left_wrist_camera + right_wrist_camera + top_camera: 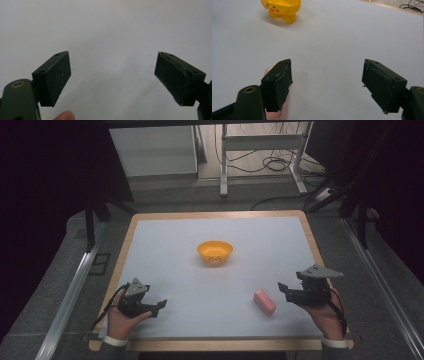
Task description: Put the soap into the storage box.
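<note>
Low at the left of the high view, the left gripper (159, 306) rests over the white table (175, 250), its jaws spread apart with nothing between them; its own view shows bare white surface between the two black pads. At lower right, the right gripper (283, 290) is likewise released, gaping wide and empty. Just left of it, near but apart, lies the pink block (264, 301), angled on the tabletop; in the right gripper view a sliver of pink peeks out behind the left jaw. Farther up, near the middle of the frame, sits the yellow bowl (215, 252), which carries a painted face and small feet.
</note>
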